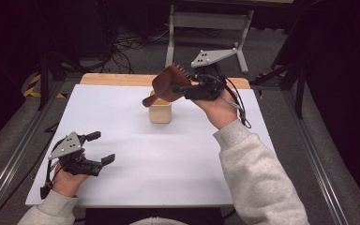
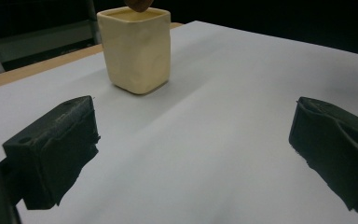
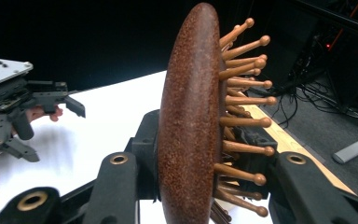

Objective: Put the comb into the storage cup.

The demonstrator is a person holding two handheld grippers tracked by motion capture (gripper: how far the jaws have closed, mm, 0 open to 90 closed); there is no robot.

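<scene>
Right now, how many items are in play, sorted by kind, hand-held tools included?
Wooden hairbrush: 1
Cream cup: 1
Hand-held tools: 2, left tool open, right tool shut on the hairbrush
Total: 4

White tabletop (image 1: 136, 154) with a wooden strip (image 1: 117, 78) along its far edge; grey metal stand (image 1: 211, 21) and black cables (image 1: 122, 51) on the floor beyond; striped tape (image 1: 33, 86) off the far left corner.

Lab: dark room, floor cables (image 1: 122, 47), metal stand (image 1: 206, 21).
</scene>
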